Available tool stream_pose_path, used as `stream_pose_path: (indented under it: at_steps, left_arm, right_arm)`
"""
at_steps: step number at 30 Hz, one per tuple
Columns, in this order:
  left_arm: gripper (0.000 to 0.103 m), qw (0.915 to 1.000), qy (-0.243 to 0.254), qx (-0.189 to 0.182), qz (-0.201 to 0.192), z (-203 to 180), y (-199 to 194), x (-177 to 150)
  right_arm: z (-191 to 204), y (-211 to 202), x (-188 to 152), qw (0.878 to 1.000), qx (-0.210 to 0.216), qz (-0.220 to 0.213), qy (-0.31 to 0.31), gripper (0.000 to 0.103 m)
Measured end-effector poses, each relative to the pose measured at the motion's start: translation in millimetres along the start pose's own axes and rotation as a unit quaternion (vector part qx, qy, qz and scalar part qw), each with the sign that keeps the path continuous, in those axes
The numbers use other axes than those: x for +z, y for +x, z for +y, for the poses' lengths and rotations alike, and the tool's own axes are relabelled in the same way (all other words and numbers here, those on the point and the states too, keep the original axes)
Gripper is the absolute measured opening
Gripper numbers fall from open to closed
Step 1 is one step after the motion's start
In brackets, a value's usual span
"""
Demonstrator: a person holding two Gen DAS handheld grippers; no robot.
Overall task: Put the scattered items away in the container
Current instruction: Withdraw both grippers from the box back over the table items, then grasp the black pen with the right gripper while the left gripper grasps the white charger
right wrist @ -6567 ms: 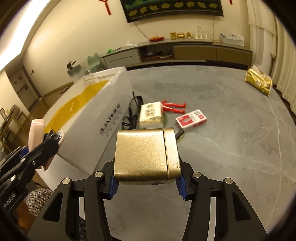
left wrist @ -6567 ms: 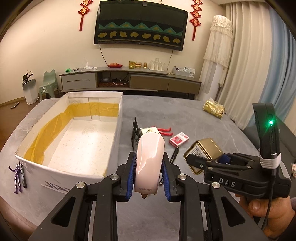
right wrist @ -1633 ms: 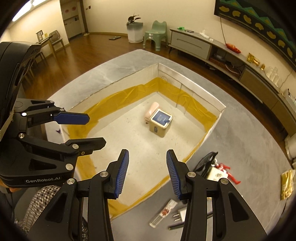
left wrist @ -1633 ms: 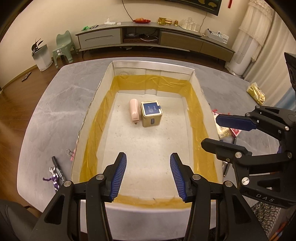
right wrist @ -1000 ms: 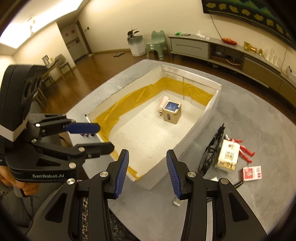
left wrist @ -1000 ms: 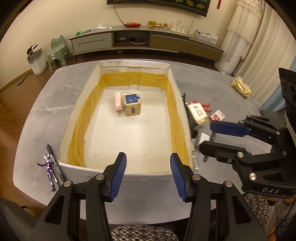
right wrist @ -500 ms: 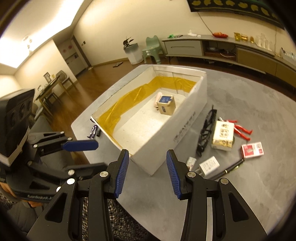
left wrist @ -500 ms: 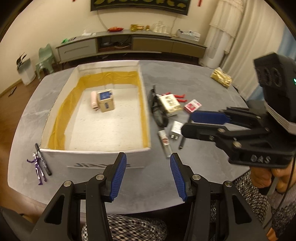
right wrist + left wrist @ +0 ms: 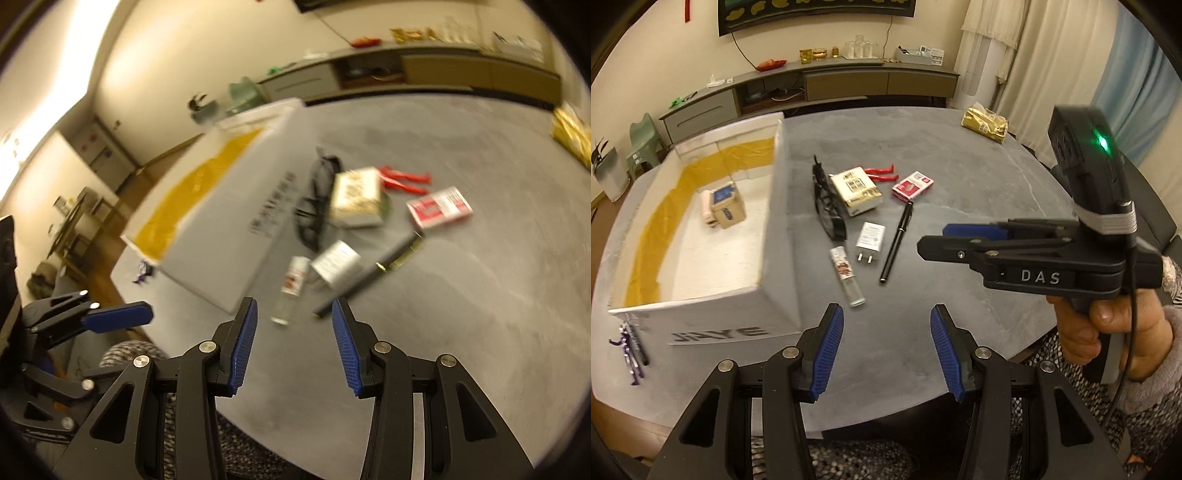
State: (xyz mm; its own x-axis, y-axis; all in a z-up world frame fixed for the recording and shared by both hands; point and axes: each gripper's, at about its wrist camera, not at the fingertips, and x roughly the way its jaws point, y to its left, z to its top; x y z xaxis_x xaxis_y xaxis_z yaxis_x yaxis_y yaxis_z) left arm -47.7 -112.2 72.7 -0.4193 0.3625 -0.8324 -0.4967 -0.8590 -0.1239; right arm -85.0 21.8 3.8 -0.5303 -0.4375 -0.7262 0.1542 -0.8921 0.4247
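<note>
— So, where is the container?
— The white box (image 9: 713, 310) with yellow lining stands on the left of the grey table (image 9: 979, 177). Inside it, near the far end, a gold tin (image 9: 728, 206) lies touching a pale pink item (image 9: 706, 206).
— And what lies scattered?
— Just right of the box: black glasses (image 9: 827, 206), a cream packet (image 9: 855, 190) touching them, a red figure (image 9: 882, 170), a red card pack (image 9: 911, 185), a white charger (image 9: 870, 242), a black pen (image 9: 897, 242) and a small clear tube (image 9: 847, 271). A purple figure (image 9: 628, 350) and a dark pen lie by the box's near left corner.
— The tools?
— Both jaws stand apart and empty. The left gripper (image 9: 886, 349) hovers over the table's near edge; the right gripper (image 9: 293, 343), held in a hand (image 9: 1108, 328), hangs above the tube and pen.
— Anything else?
— A gold bag (image 9: 985, 121) sits far right.
</note>
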Motion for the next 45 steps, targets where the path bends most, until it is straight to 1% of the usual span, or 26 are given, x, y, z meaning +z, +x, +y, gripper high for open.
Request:
stream_pose_path:
  at_steps: [3,7,11,15,20,21,22,23,24,25,27,29,32,34,35,36,37,39,42,44,45]
  left_arm:
    - [0.051,0.9999,-0.009,-0.004,0.003,-2.6,14.8,3.0]
    - [0.051,0.9999,-0.010,0.004,0.002,-4.3,34.6,10.4]
    - [0.051,0.9998,-0.015,0.011,0.001,-1.8,57.0,19.7]
    - [0.051,0.9993,-0.030,0.023,0.000,4.4,80.0,30.1]
    - [0.051,0.9986,-0.042,0.031,-0.004,12.3,104.8,41.2]
    - [0.051,0.9984,-0.043,0.037,-0.001,13.4,111.1,43.3]
    - [0.051,0.9983,-0.043,0.039,0.000,14.9,116.5,44.9]
    - [0.051,0.9984,-0.040,0.041,0.004,15.7,122.8,45.8]
    - [0.051,0.9984,-0.035,0.045,0.006,15.8,129.1,45.9]
    - [0.051,0.9984,-0.032,0.047,0.004,16.3,133.8,45.8]
    - [0.051,0.9986,-0.029,0.044,0.007,17.3,142.8,45.5]
    - [0.051,0.9987,-0.027,0.043,0.007,18.8,150.9,46.1]
    - [0.051,0.9989,-0.030,0.036,0.007,20.2,164.3,47.6]
    - [0.051,0.9990,-0.027,0.034,0.004,18.8,171.2,48.3]
    - [0.051,0.9994,-0.018,0.031,0.003,16.2,170.8,48.7]
    - [0.047,0.9995,-0.005,0.032,0.003,12.1,171.8,49.1]
    - [0.040,0.9993,0.005,0.038,0.001,8.6,172.4,49.3]
    - [0.040,0.9989,0.012,0.045,-0.005,5.7,172.7,49.2]
    - [0.041,0.9993,0.007,0.033,-0.014,7.0,174.2,49.7]
    - [0.041,0.9989,0.017,0.038,-0.020,4.7,175.3,50.4]
    - [0.039,0.9988,0.022,0.039,-0.021,4.1,175.5,51.5]
  right_arm:
    - [-20.1,12.7,-6.1,1.000,-0.010,0.007,0.025,0.045]
    - [-37.8,26.0,-5.3,0.999,-0.024,0.015,0.045,0.045]
    - [-45.9,36.8,9.4,0.998,-0.038,0.016,0.046,0.045]
    - [-52.8,55.5,25.7,0.997,-0.055,0.023,0.048,0.045]
    - [-51.3,78.4,40.8,0.996,-0.078,0.032,0.020,0.045]
    - [-51.0,80.7,41.0,0.996,-0.080,0.036,0.016,0.044]
    - [-51.7,86.6,39.6,0.995,-0.084,0.051,0.006,0.032]
    - [-52.8,87.7,39.0,0.995,-0.084,0.056,0.002,0.029]
    - [-53.1,85.7,38.8,0.994,-0.088,0.059,-0.009,0.026]
    - [-53.5,81.1,38.5,0.992,-0.108,0.067,-0.027,0.025]
    - [-57.9,72.8,35.3,0.987,-0.138,0.072,-0.048,0.024]
    - [-67.1,62.8,33.0,0.984,-0.154,0.074,-0.052,0.024]
    - [-79.3,50.9,32.9,0.985,-0.153,0.070,-0.037,0.025]
    - [-83.9,45.8,31.6,0.985,-0.156,0.065,-0.027,0.032]
    - [-85.0,43.4,29.9,0.986,-0.152,0.063,-0.026,0.032]
    - [-84.6,42.6,28.6,0.986,-0.151,0.062,-0.029,0.033]
    - [-83.3,42.2,27.8,0.986,-0.152,0.062,-0.033,0.033]
    - [-83.4,38.3,23.0,0.985,-0.153,0.061,-0.045,0.033]
    - [-85.1,34.2,18.1,0.984,-0.158,0.062,-0.060,0.032]
    - [-82.2,37.7,15.6,0.980,-0.172,0.062,-0.081,0.017]
    - [-79.6,37.4,13.3,0.978,-0.180,0.061,-0.091,0.011]
